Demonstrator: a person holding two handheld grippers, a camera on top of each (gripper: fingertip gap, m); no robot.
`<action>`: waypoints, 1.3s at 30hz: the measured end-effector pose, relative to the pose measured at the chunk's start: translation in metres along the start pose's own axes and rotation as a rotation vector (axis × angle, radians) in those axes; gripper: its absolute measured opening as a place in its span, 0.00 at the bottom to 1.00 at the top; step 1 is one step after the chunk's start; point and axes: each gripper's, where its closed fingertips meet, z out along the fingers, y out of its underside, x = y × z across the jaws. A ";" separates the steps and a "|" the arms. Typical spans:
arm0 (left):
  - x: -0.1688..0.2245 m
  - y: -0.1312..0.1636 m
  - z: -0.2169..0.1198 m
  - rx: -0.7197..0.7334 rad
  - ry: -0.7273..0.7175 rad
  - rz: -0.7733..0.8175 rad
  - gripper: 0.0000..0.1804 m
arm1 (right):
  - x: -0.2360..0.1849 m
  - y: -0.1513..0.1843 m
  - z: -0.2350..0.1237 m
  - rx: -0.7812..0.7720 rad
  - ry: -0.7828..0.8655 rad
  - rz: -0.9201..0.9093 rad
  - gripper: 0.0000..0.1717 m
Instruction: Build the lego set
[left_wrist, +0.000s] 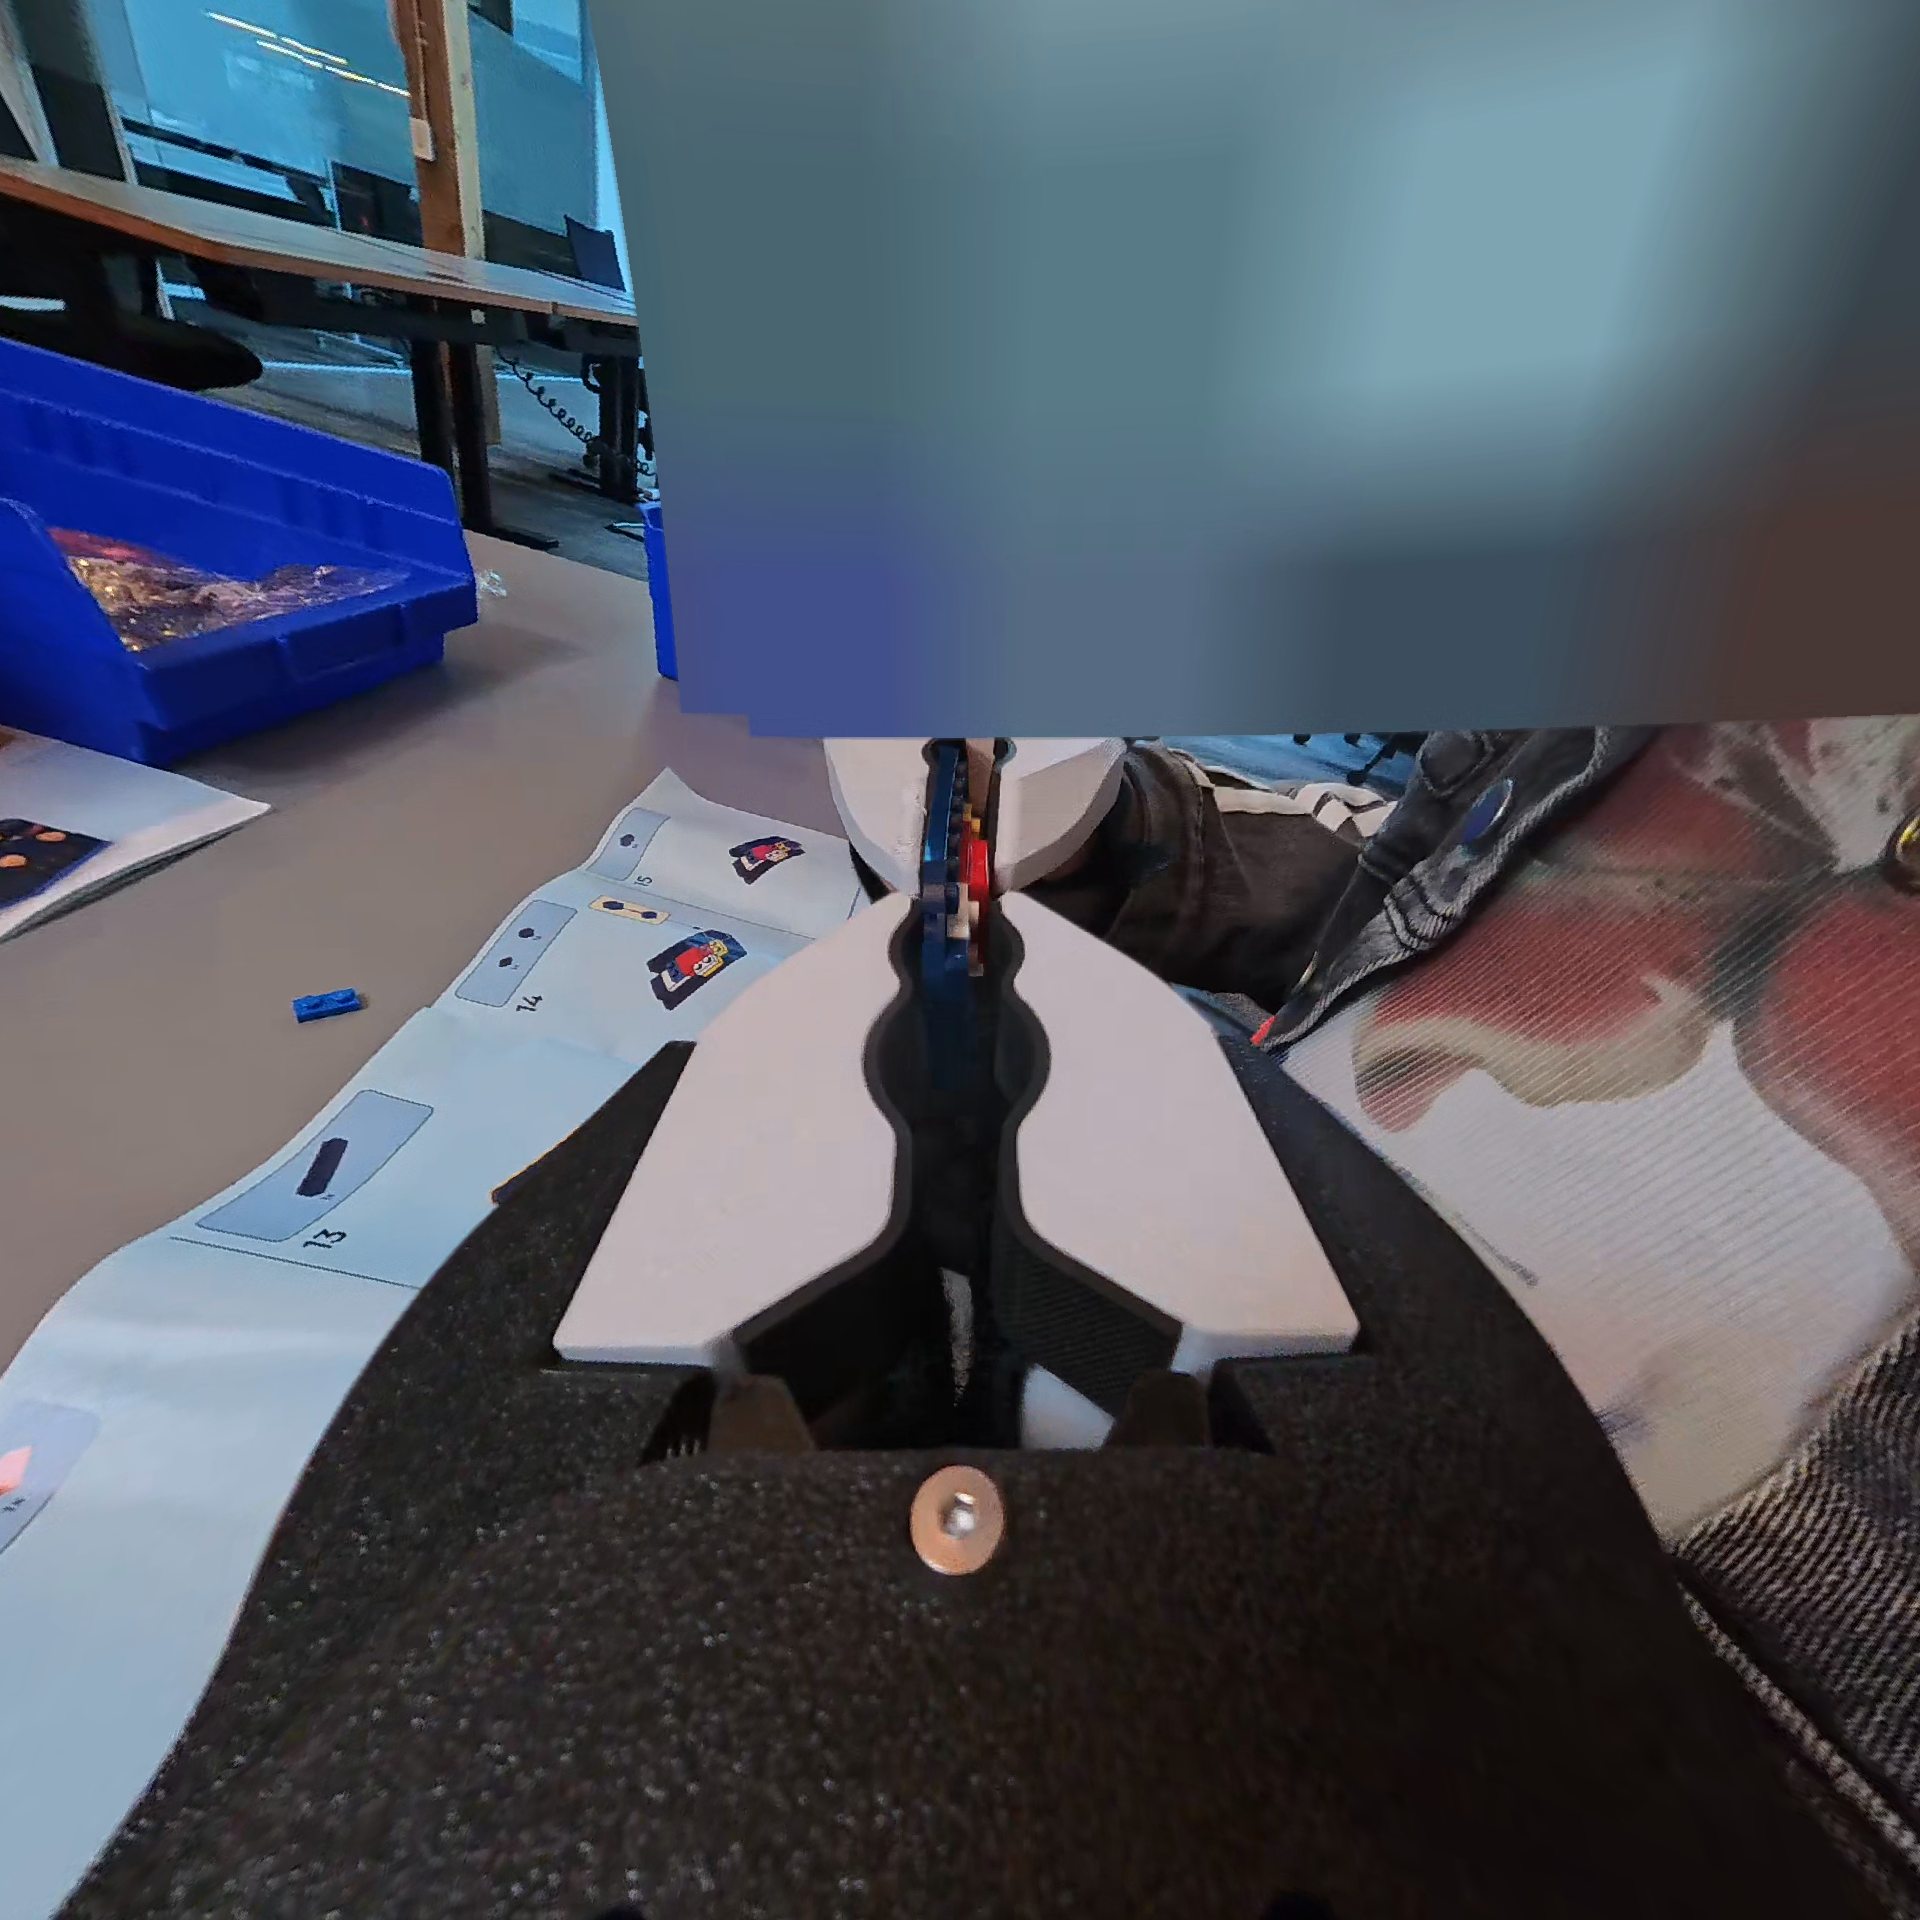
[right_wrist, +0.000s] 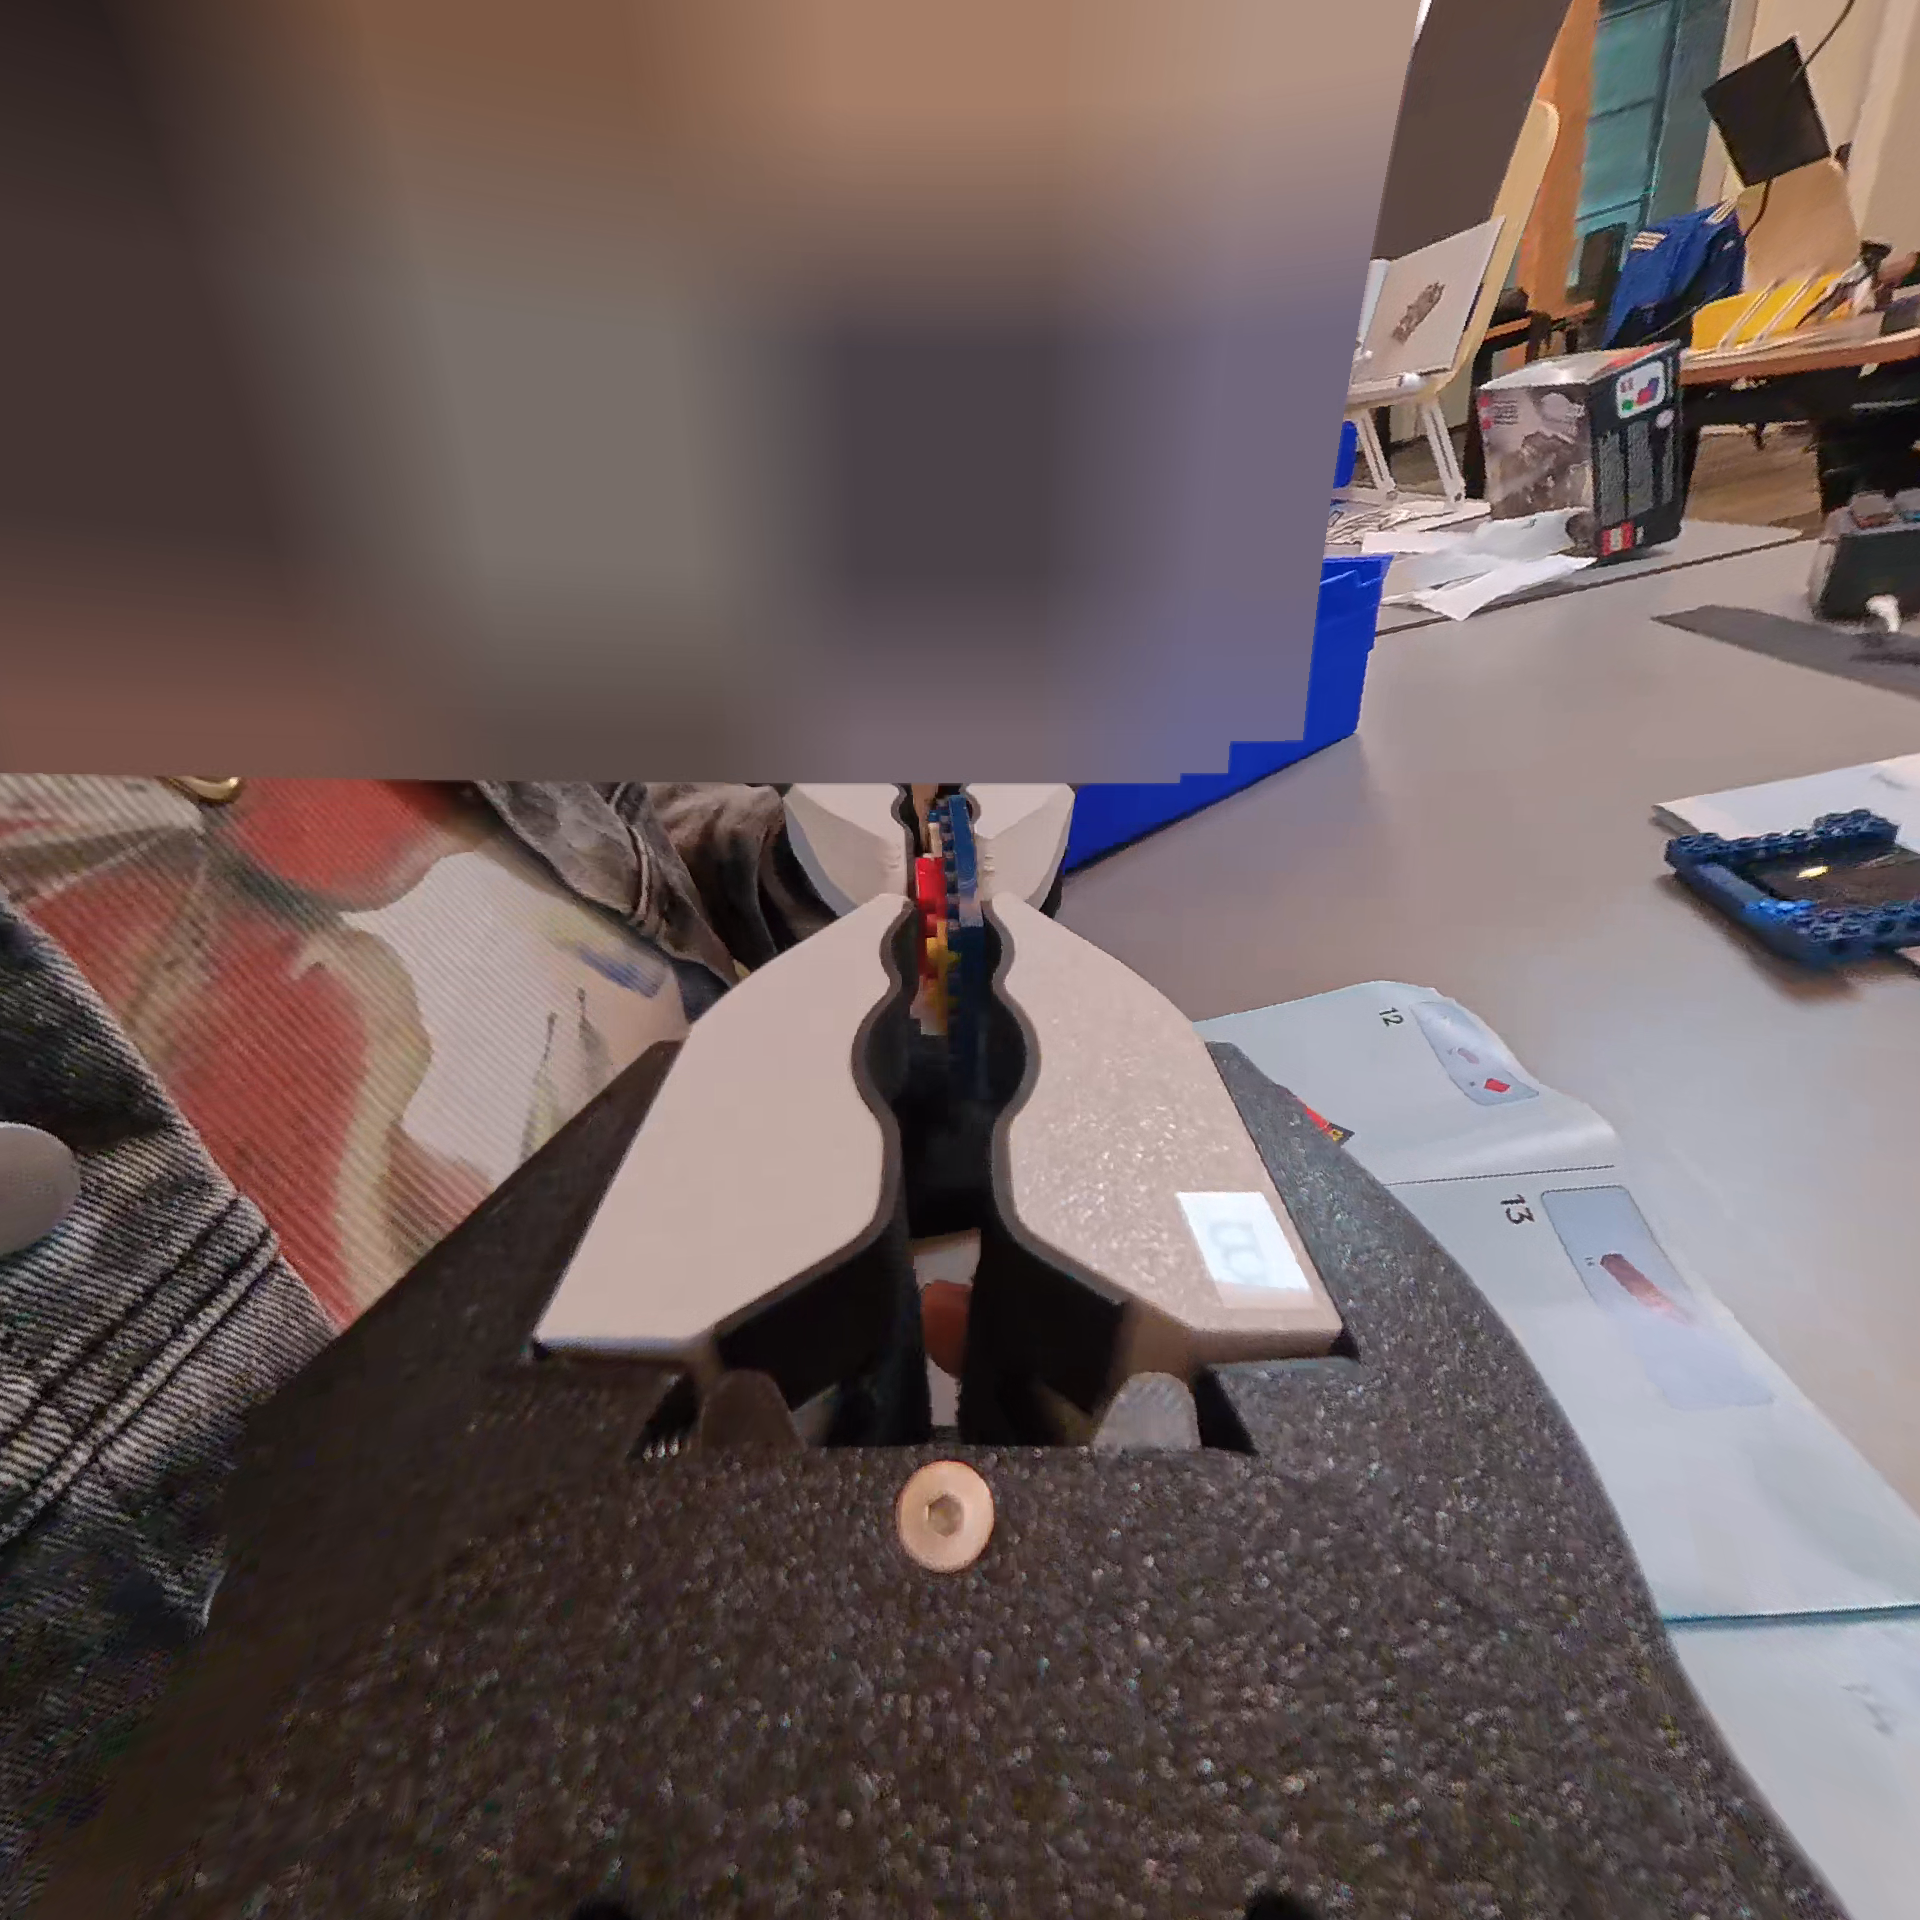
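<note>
Both tools face each other, nose to nose, above the near edge of the desk (right_wrist: 1507, 831), and each is clamped on the same small brick assembly. In the left wrist view the left tool (left_wrist: 951, 914) has its white fingers (left_wrist: 810, 1091) drawn close with the brick assembly (left_wrist: 948, 935) standing edge-on between them: a dark blue plate on the left face, red, white and yellow pieces on the right. Just beyond, the right tool (left_wrist: 961, 821) grips the far part of the same assembly. The right wrist view mirrors this: the right tool (right_wrist: 940, 925) is closed on the brick assembly (right_wrist: 951, 914), blue plate to the right and coloured pieces to the left, with the left tool (right_wrist: 935, 831) meeting it from the far side.

Judging from this, holding well means keeping the two tools in line and the pressure square on the flat faces, since any twist between them would likely pry the layers apart.

Under the tools lies an unfolded instruction sheet (left_wrist: 540, 966). A loose small blue plate (left_wrist: 327, 1004) lies on the desk left of it. A person's printed shirt and denim jacket (left_wrist: 1610, 1091) fill the right side. Farther left stands a blue bin (left_wrist: 239, 623) with clear bags inside. In the right view, a blue brick frame (right_wrist: 1797, 883) lies well to the right, and a printed cardboard box (right_wrist: 1590, 447) stands far back.
</note>
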 end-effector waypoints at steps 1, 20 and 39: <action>0.001 0.000 -0.001 0.004 0.002 0.008 0.05 | -0.001 0.000 0.001 -0.007 0.004 -0.020 0.06; -0.019 0.010 -0.003 -0.052 -0.121 0.380 0.36 | 0.018 0.004 -0.007 0.224 -0.265 0.806 0.05; -0.008 0.004 -0.008 0.062 -0.069 0.471 0.20 | 0.006 0.009 0.007 0.036 -0.365 0.969 0.05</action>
